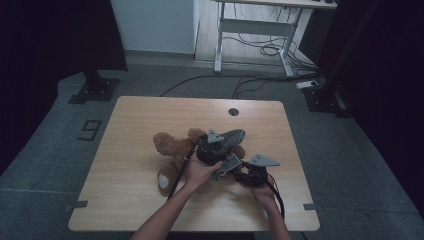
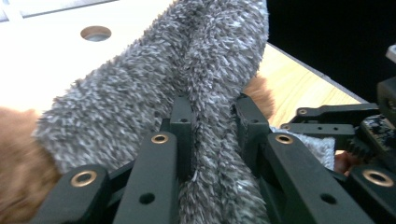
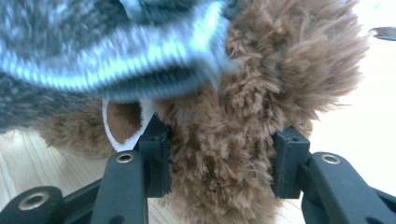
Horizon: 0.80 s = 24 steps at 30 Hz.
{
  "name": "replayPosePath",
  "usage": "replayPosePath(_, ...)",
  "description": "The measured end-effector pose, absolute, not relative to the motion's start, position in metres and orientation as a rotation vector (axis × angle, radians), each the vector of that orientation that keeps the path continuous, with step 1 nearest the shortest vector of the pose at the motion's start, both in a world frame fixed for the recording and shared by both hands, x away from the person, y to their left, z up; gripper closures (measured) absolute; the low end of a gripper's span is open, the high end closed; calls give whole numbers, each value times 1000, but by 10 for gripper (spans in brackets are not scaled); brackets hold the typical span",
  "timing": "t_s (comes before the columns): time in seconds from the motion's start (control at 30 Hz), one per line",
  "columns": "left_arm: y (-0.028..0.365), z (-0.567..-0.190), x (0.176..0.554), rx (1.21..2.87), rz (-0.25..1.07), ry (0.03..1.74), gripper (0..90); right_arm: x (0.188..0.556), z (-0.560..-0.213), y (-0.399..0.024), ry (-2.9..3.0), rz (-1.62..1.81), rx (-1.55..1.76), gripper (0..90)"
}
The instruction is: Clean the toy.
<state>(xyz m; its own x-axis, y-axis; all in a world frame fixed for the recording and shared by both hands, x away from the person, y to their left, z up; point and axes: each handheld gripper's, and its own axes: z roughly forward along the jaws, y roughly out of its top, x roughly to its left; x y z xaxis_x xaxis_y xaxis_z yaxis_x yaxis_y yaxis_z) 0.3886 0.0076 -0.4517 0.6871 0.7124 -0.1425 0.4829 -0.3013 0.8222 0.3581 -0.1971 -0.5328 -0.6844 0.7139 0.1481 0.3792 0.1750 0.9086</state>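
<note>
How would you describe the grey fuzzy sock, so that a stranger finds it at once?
Look at the wooden table, near its middle, where a brown teddy bear lies. The grey sock sits over the bear's right end, pinched by the left tongs. It is the one grey, fuzzy thing against brown fur.

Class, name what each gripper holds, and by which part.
Left gripper pinches a fold of the grey sock; right gripper clasps the brown teddy bear by a limb.
</note>
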Motion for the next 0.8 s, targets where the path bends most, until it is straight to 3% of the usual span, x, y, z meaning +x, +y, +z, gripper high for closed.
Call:
replayPosePath(0.13, 26, -449, 393, 1980, 375, 969, 729, 358, -533, -197, 2144, 1512, 1043, 503)
replayPosePath(0.27, 53, -454, 399, 1940, 333, 1024, 730, 358, -533, -198, 2139, 1517, 1043, 503)
replayPosePath(0.8, 166, -457, 390, 1827, 433, 1185, 730, 358, -534, -198, 2135, 1524, 1049, 507)
